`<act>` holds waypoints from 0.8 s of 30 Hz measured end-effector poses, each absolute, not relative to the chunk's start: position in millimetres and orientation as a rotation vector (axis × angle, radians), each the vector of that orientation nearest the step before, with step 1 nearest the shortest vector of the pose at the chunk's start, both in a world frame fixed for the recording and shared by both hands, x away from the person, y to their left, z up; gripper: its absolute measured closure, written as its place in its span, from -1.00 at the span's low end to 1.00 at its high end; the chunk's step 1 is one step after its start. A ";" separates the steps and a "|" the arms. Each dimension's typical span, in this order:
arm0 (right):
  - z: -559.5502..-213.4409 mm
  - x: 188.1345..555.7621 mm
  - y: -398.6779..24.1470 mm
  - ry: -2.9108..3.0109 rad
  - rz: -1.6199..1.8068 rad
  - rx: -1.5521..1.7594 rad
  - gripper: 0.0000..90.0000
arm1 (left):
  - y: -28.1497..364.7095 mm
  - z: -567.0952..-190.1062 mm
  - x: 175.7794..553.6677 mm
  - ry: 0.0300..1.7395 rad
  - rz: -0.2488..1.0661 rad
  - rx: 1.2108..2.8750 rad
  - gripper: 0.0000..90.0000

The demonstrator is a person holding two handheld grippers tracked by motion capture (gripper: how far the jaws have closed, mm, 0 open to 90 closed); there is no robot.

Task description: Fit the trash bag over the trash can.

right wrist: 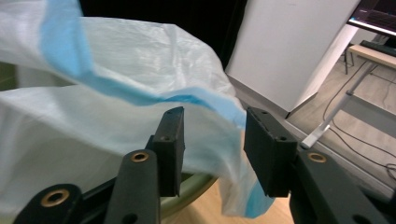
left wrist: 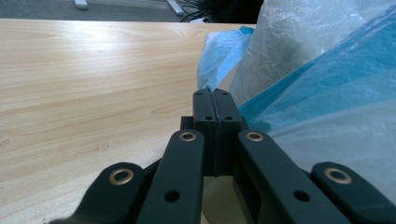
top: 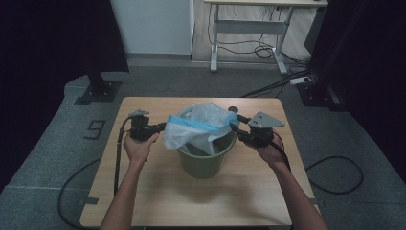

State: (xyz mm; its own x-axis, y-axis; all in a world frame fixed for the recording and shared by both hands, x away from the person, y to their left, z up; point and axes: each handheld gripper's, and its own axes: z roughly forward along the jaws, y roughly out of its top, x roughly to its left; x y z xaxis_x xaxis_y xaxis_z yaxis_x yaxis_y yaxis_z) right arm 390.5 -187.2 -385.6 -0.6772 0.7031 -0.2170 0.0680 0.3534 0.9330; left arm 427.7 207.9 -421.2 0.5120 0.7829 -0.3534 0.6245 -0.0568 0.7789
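Observation:
An olive-green bin [top: 206,160] stands mid-table, and a thin white plastic bag [top: 198,124] with a blue rim band billows over its mouth. My left gripper [top: 163,127] reaches the bag's left edge, jaws pressed together [left wrist: 213,93], with the blue film [left wrist: 317,93] running off from their tips; it looks pinched there. At the bin's right rim is my right gripper [top: 233,123]. Its jaws stand apart [right wrist: 212,114], the bag's blue-edged rim [right wrist: 140,93] hanging loose between and behind them, and no pad presses on it. The green bin rim [right wrist: 187,191] shows below.
The wooden table [top: 158,191] has bare surface in front of and beside the bin. A small dark round mark [top: 232,109] lies behind the bin. Beyond the table are a white desk frame [top: 249,28], floor cables [top: 335,175] and a black stand base [top: 98,91].

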 end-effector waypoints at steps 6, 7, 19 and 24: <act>-383.5 403.8 -177.3 2.022 1.333 0.644 0.26 | 207.1 -421.9 428.7 1.188 0.191 1.756 1.00; -383.2 404.7 -176.0 2.028 1.337 0.640 0.34 | 207.0 -421.9 428.6 1.187 0.192 1.756 1.00; -373.4 399.5 -174.6 2.041 1.404 0.612 0.97 | 207.8 -420.3 427.7 1.190 0.194 1.751 1.00; -372.2 398.7 -178.8 2.035 1.411 0.623 0.97 | 207.5 -420.6 427.8 1.190 0.195 1.752 1.00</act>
